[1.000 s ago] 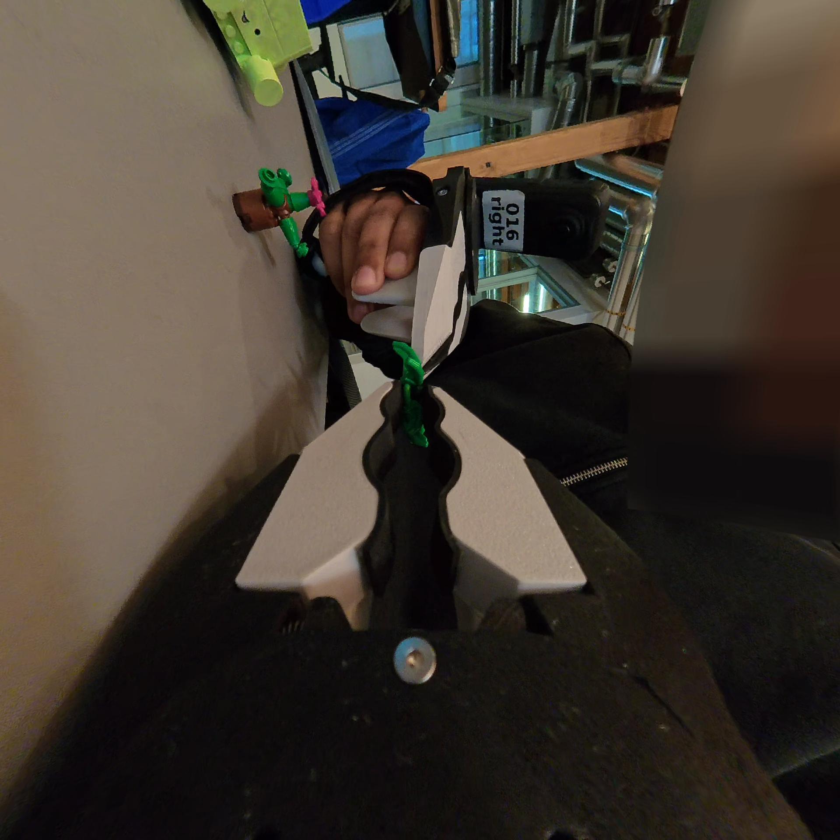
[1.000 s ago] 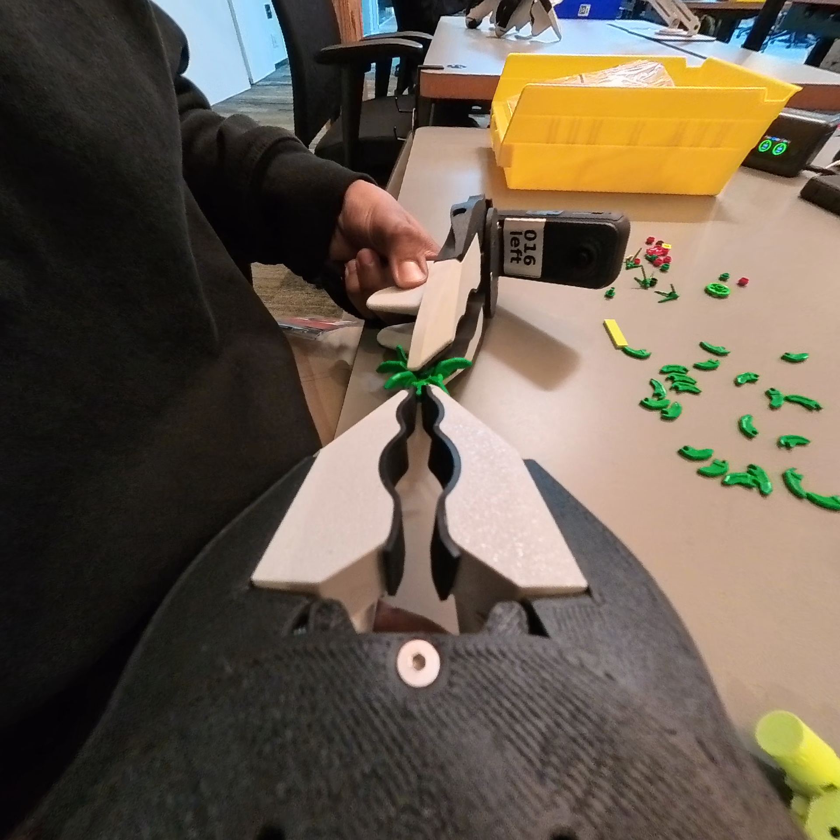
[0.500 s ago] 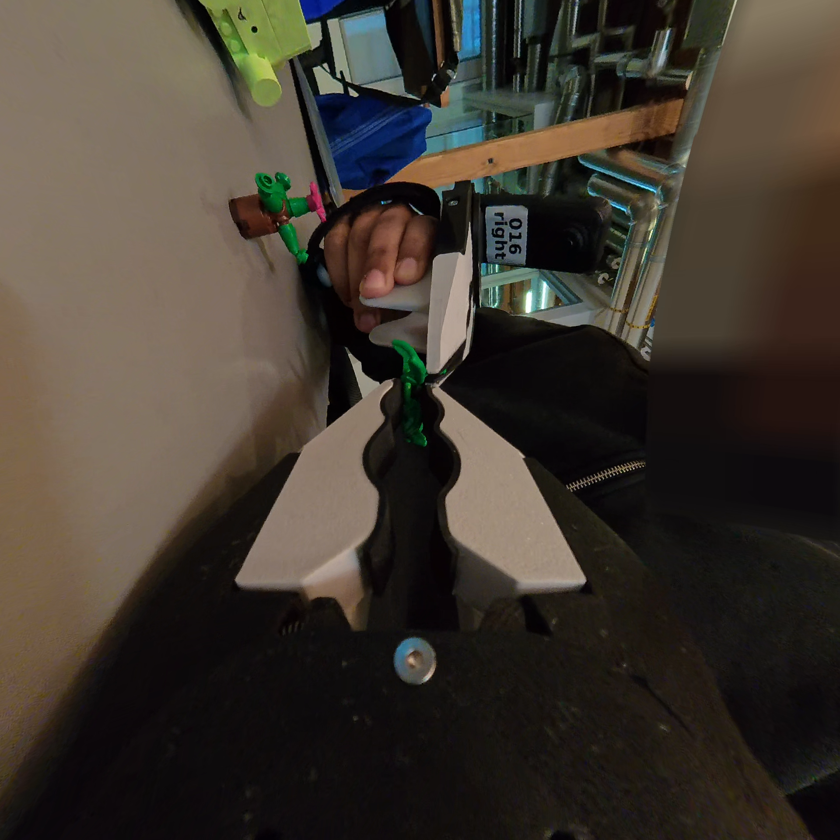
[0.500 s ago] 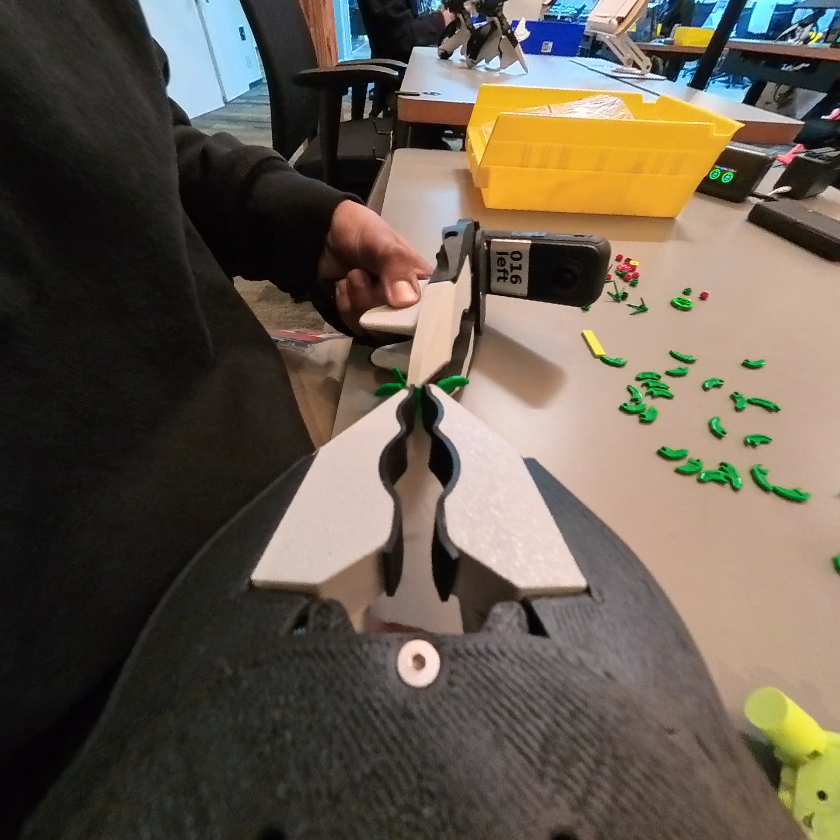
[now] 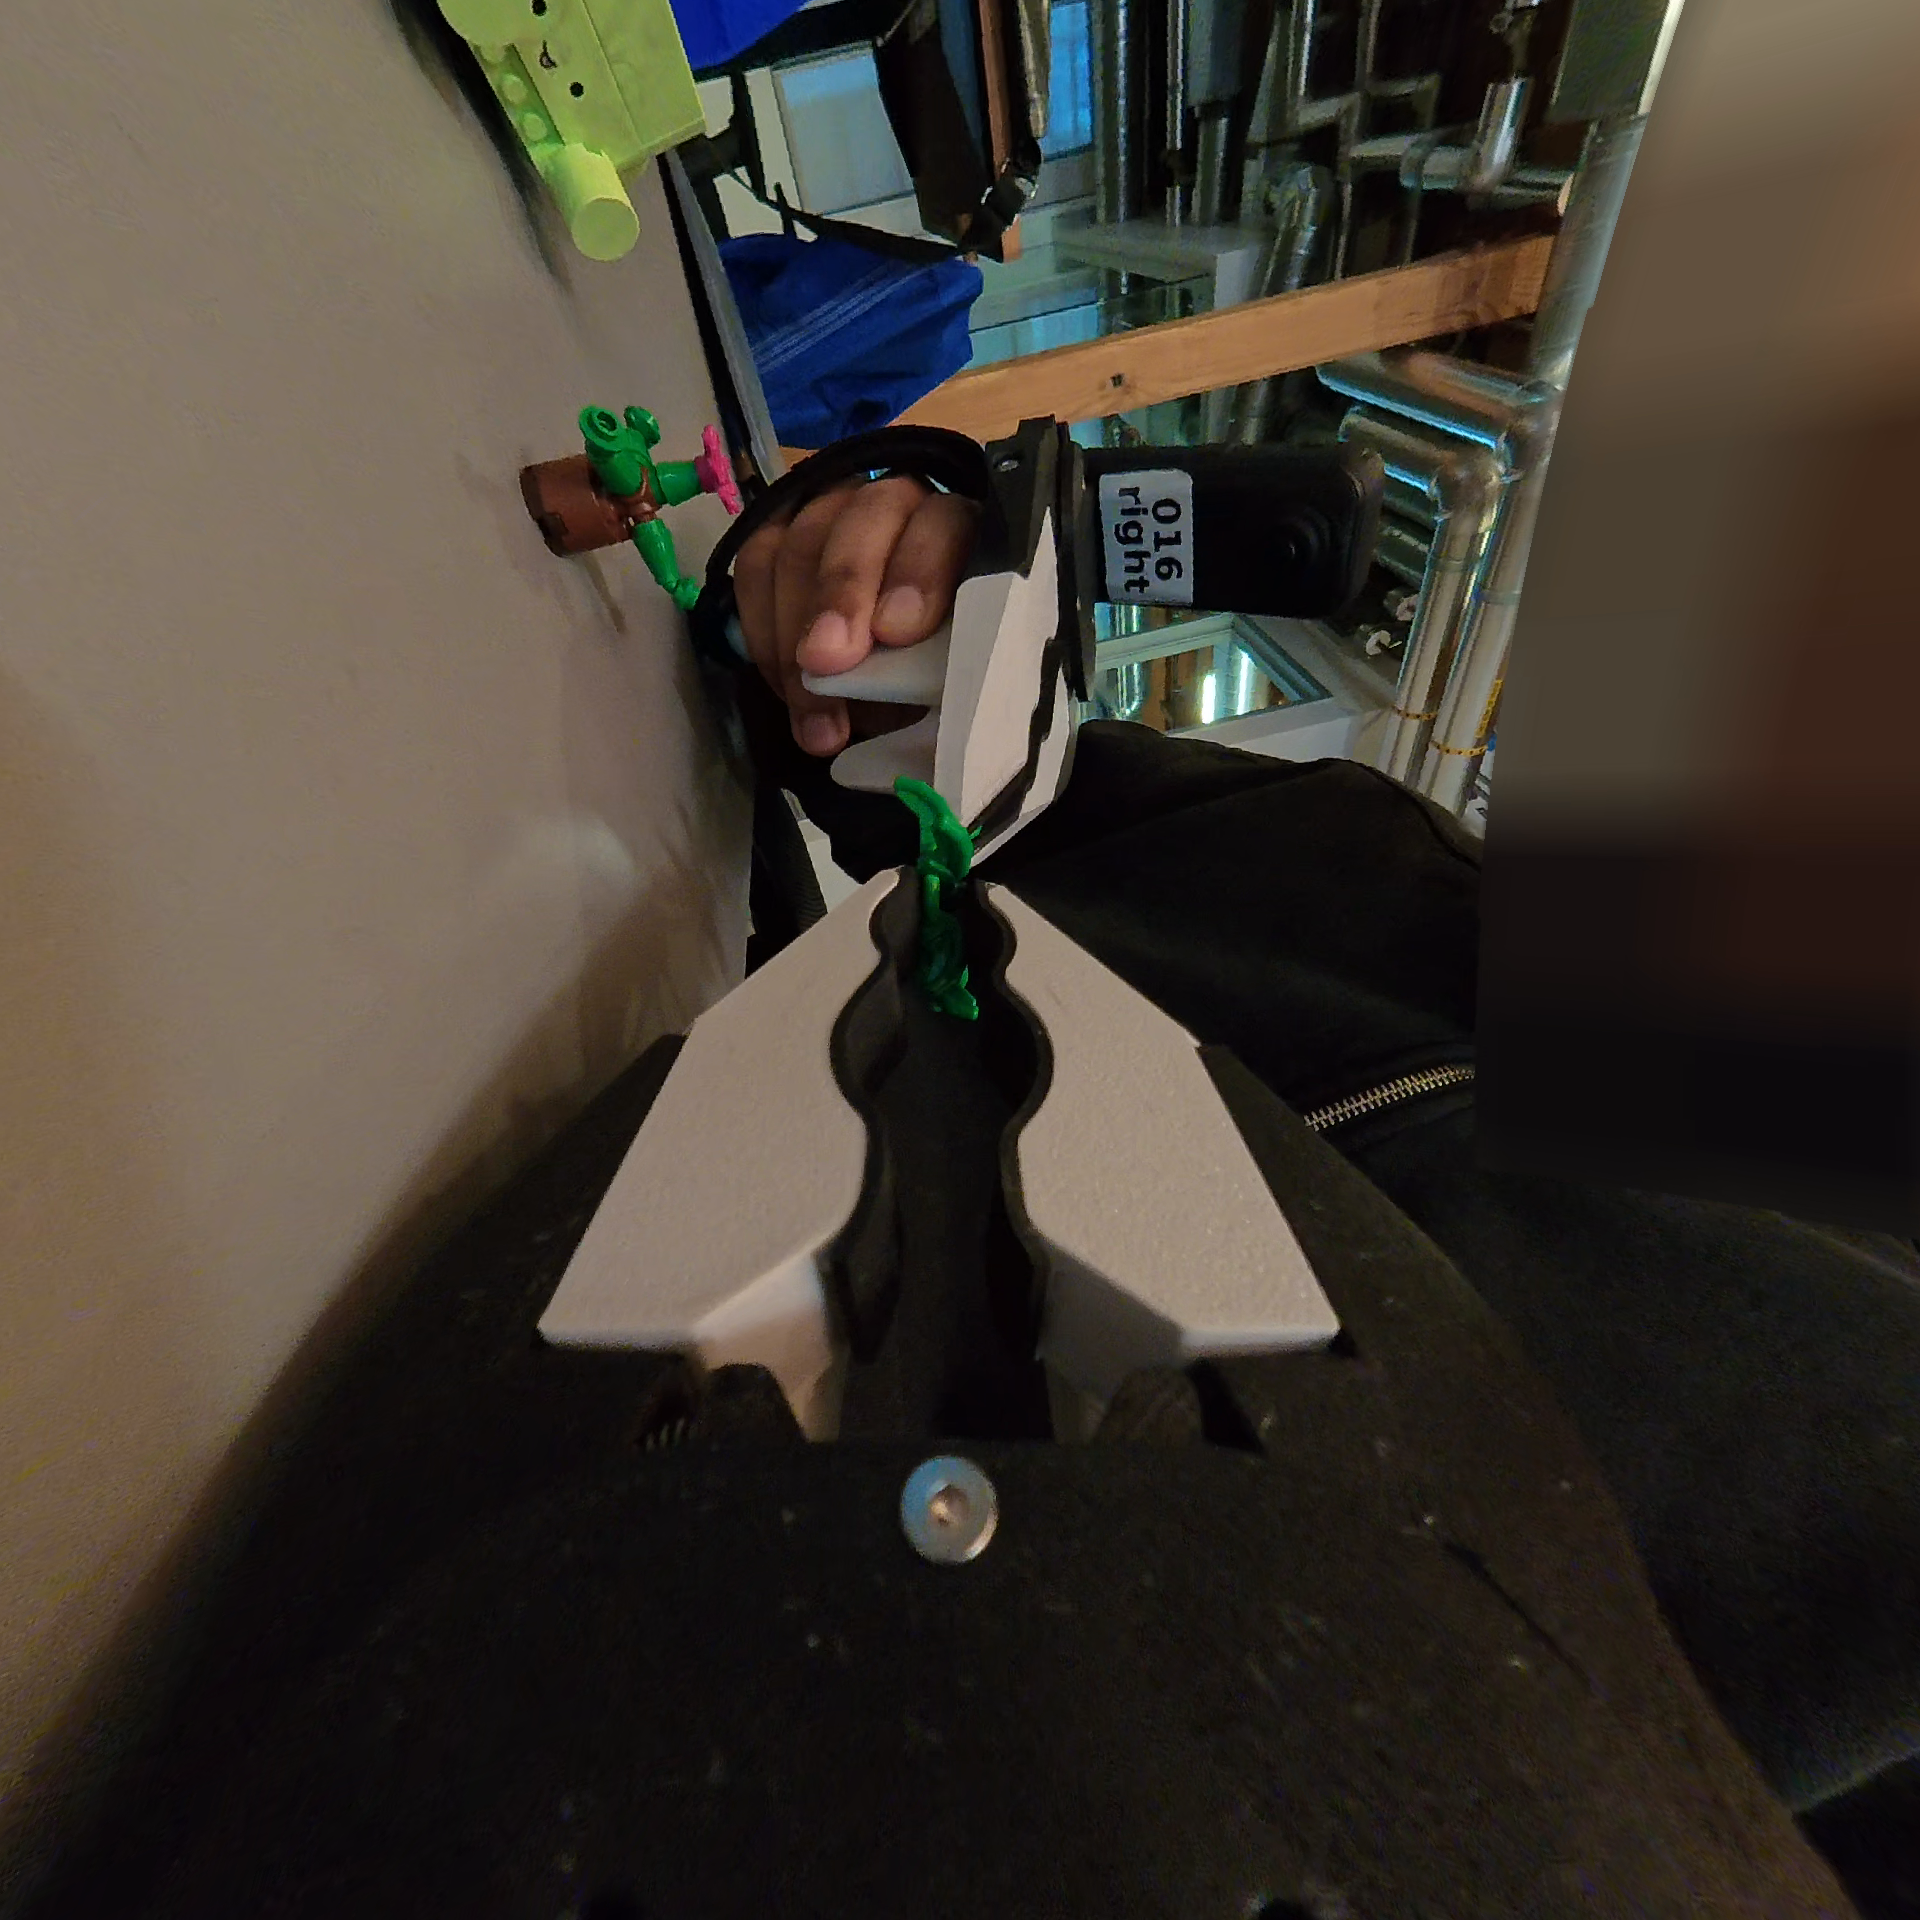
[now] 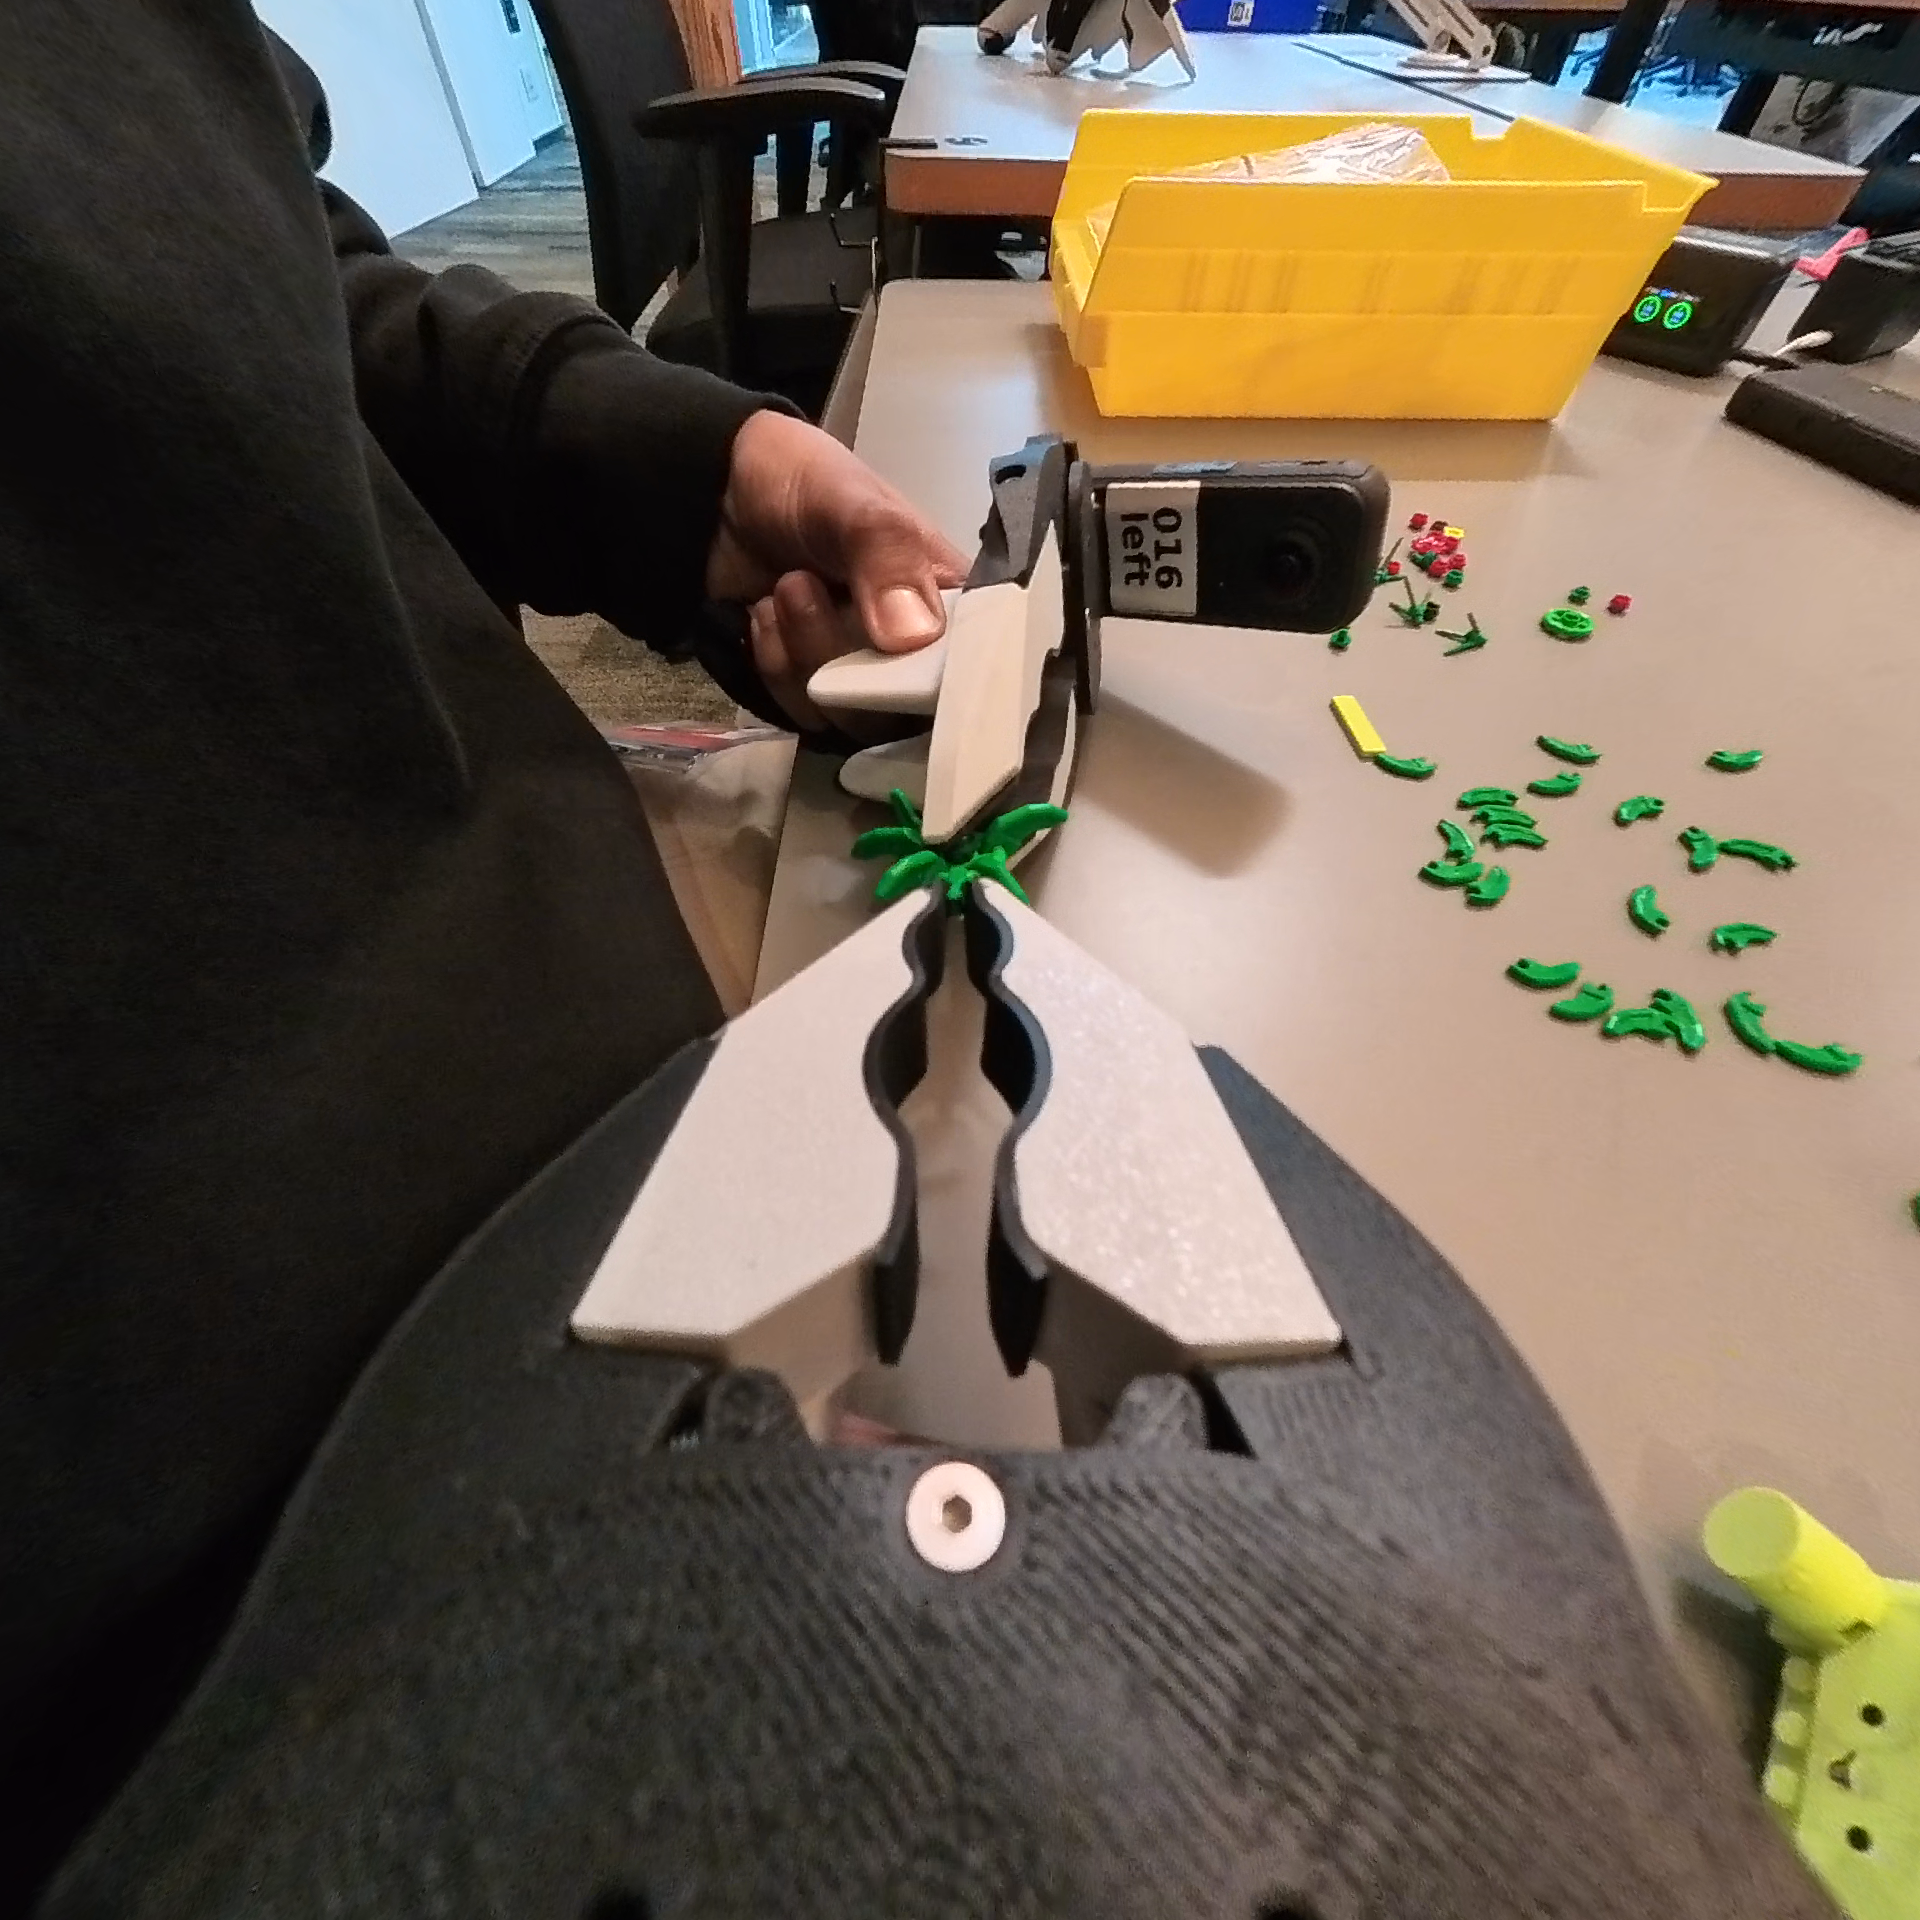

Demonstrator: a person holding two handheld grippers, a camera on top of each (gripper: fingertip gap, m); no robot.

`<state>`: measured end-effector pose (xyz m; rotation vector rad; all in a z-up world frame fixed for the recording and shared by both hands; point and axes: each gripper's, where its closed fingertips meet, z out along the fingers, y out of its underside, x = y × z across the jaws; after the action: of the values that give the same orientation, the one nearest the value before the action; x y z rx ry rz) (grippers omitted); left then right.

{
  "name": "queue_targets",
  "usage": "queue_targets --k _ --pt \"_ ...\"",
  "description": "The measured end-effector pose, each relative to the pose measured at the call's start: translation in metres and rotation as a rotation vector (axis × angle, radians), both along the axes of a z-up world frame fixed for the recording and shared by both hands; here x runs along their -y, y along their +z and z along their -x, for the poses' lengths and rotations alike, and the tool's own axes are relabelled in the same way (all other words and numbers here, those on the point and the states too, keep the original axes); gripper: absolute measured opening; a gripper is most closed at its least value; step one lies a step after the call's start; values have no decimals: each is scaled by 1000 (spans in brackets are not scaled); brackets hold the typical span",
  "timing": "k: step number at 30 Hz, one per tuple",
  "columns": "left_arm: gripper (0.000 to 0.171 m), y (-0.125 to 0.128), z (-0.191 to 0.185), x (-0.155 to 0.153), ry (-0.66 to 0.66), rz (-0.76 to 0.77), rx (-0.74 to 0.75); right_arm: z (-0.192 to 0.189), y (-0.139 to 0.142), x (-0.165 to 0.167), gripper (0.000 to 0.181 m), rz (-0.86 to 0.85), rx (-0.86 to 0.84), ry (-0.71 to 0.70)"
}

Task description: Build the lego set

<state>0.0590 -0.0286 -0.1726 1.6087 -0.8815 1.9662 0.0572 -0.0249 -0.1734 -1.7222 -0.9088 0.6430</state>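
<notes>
A green leaf cluster (image 6: 961, 854) is held between both grippers over the table's near edge. My right gripper (image 6: 954, 902) is shut on its stem from the near side. My left gripper (image 6: 985, 829) comes in from the opposite side, tip to tip, and is shut on the same piece. In the left wrist view the leaf cluster (image 5: 940, 914) sits edge-on between my left gripper's (image 5: 940, 885) tips, with the right gripper (image 5: 982, 826) just beyond. A small plant build (image 5: 623, 488) with a brown pot, green stem and pink flower stands on the table (image 5: 312, 831).
Several loose green leaf pieces (image 6: 1558, 894) lie scattered on the table (image 6: 1247, 1091) to the right, with a yellow tile (image 6: 1356, 722) and small red pieces (image 6: 1434, 551). A yellow bin (image 6: 1351, 291) stands at the back. A lime green block (image 6: 1849, 1704) lies at the near right. Less than 4 cm separates the two grippers' tips. The lime green block (image 6: 1849, 1704) is about 20 cm from both grippers' fingertips.
Both grippers keep their hold on the leaf cluster. The joined pair has shifted only slightly over the table edge.
</notes>
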Motion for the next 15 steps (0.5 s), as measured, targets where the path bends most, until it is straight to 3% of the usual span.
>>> queue_targets --k 9,15 --pt "6 2 -2 -5 32 12 9 -5 2 -1 8 9 -20 -17" --pt "6 0 -4 -13 97 -31 18 -27 16 -7 19 -35 -117 -168"
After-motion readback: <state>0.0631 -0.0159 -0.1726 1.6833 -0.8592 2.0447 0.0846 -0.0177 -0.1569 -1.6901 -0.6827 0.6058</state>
